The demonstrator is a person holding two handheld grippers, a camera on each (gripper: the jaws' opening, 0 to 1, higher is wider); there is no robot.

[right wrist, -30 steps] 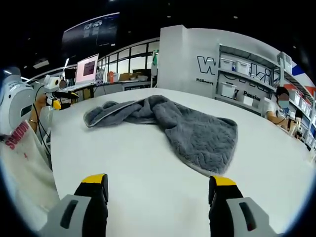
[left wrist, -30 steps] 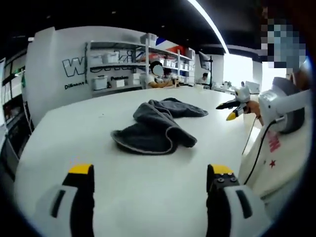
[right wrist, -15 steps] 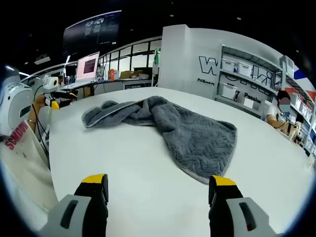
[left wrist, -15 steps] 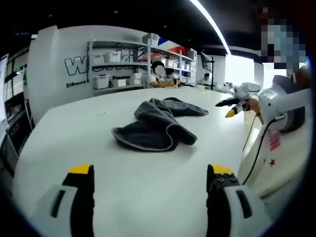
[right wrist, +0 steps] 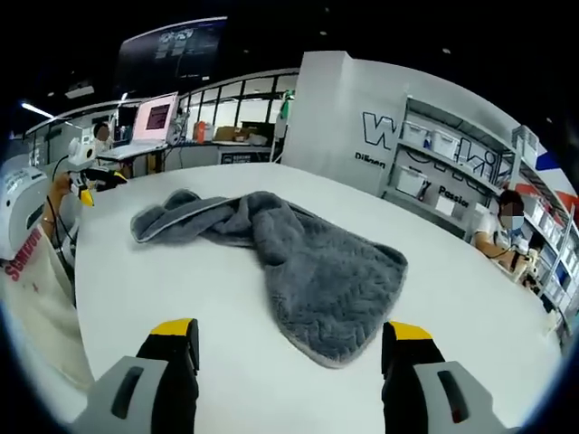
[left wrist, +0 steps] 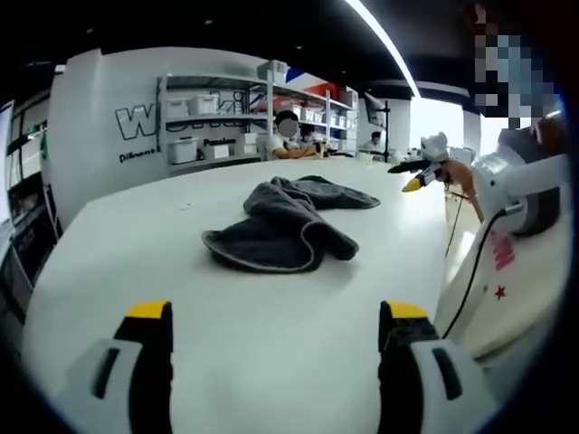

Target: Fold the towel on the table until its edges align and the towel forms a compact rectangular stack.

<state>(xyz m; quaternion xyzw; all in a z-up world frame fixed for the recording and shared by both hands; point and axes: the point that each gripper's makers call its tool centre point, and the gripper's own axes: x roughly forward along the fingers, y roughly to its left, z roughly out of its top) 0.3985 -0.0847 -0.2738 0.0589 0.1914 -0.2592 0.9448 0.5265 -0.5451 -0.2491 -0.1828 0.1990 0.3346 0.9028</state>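
We hold both grippers — left gripper (left wrist: 271,321) and right gripper (right wrist: 285,334) — with fingers spread wide, empty, short of the crumpled grey towel (right wrist: 298,262) mid-surface (right wrist: 181,307). It looks soft and limp — we'd pinch its piped corners.

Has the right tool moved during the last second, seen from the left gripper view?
Yes. In the left gripper view the right tool has risen and shifted left against the window behind; the towel kept its shape.
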